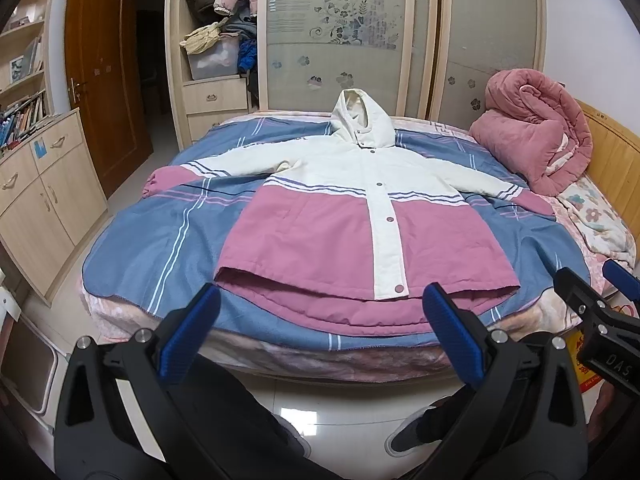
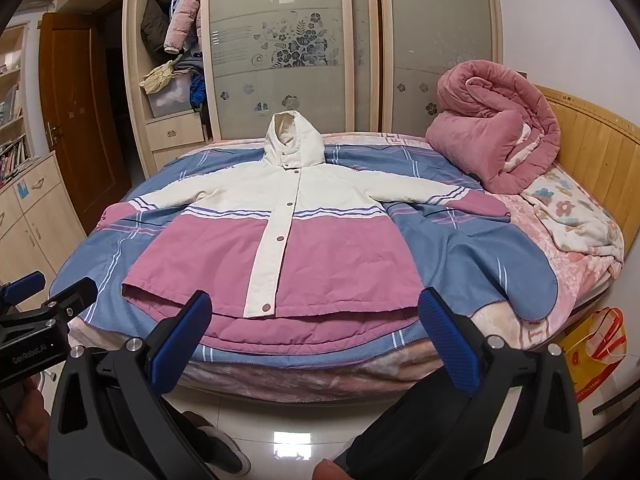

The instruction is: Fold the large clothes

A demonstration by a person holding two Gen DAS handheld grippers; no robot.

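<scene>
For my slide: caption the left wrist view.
Open left tool faces a pink-and-white hooded jacket spread on the bed.

Left hand-held gripper point(image 1: 324, 332), right hand-held gripper point(image 2: 316, 336): jaws wide apart, empty.

A home bedroom — bed point(image 1: 132, 256) under a striped blue cover, rolled pink quilt point(image 1: 532, 136), sliding-door wardrobe point(image 1: 340, 32) stuffed with coats, bookshelf point(image 1: 24, 80), wooden door point(image 1: 104, 80).

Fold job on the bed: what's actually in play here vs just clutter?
In play: the pink-and-white hooded jacket spread flat on the bed; left tool and right tool, both open, holding nothing.

Clutter: rolled pink quilt, floral blanket, yellow bag, wardrobe clothes, bookshelf.
</scene>
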